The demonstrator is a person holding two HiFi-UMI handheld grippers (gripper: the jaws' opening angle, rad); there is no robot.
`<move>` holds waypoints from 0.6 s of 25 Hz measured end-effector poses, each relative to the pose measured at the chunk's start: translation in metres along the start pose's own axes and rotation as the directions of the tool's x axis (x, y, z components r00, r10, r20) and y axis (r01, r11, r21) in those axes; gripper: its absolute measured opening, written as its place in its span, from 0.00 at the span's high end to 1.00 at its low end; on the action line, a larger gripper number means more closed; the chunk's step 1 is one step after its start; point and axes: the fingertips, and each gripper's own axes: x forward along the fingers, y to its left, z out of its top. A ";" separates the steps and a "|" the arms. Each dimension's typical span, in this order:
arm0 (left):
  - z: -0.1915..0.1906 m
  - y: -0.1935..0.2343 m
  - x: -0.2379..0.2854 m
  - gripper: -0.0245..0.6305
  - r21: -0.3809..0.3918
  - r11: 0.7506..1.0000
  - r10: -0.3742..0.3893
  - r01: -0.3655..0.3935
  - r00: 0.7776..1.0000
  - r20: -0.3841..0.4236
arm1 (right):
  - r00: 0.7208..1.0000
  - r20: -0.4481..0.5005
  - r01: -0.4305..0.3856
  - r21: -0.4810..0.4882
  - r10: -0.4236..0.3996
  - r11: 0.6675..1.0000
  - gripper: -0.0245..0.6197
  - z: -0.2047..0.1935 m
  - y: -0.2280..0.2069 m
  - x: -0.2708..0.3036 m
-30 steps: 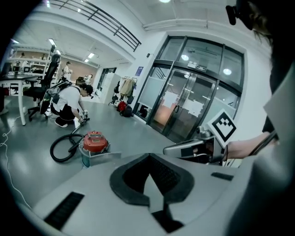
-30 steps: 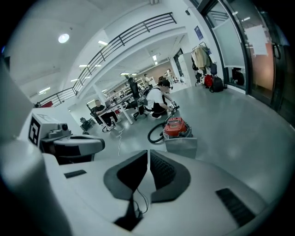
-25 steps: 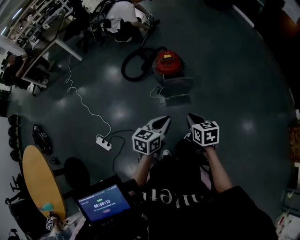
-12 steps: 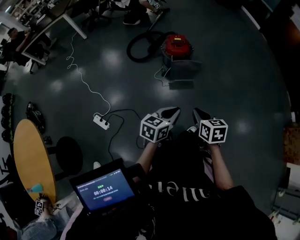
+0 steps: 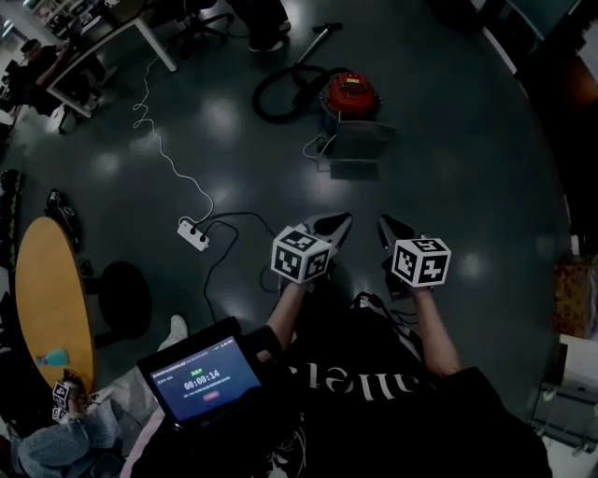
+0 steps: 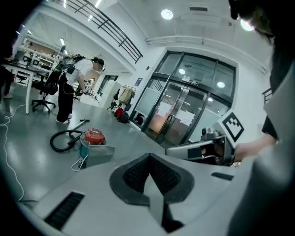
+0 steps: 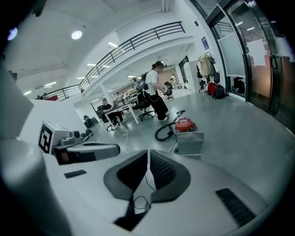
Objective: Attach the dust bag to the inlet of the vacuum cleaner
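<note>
The red vacuum cleaner [image 5: 350,96] stands on the dark floor ahead, with its black hose [image 5: 278,93] coiled to its left. A grey dust bag [image 5: 361,141] stands upright right in front of it, with a flat grey piece [image 5: 353,169] lying on the floor before it. My left gripper [image 5: 338,224] and right gripper [image 5: 388,227] hover side by side, well short of the bag. Both are shut, with nothing between the pads. The left gripper view shows the vacuum cleaner [image 6: 93,136] and bag [image 6: 97,154] far off. So does the right gripper view, with the vacuum cleaner [image 7: 185,124] behind the bag [image 7: 190,142].
A white power strip [image 5: 193,234] with trailing cables lies on the floor to the left. A round wooden table [image 5: 51,299] and a black stool [image 5: 126,299] stand at the far left. A screen [image 5: 199,382] hangs at my chest. A person [image 7: 156,97] stands by desks [image 5: 140,28] behind the vacuum cleaner.
Both grippers have travelled together over the floor, still side by side and shut. The vacuum cleaner and power strip now sit a little higher in the head view.
</note>
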 end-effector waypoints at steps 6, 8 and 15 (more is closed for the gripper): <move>-0.035 -0.051 0.001 0.96 -0.002 1.000 0.022 -0.022 1.000 0.000 | 1.000 0.013 -0.022 0.006 0.022 1.000 0.91 -0.037 -0.011 -0.046; -0.049 -0.070 0.001 0.96 -0.001 1.000 0.029 -0.029 1.000 0.001 | 0.999 0.012 -0.033 0.008 0.033 0.999 0.91 -0.054 -0.015 -0.062; -0.089 -0.132 -0.001 0.96 -0.006 0.998 0.055 -0.055 0.998 -0.007 | 0.998 -0.008 -0.060 -0.011 0.060 0.998 0.91 -0.104 -0.026 -0.115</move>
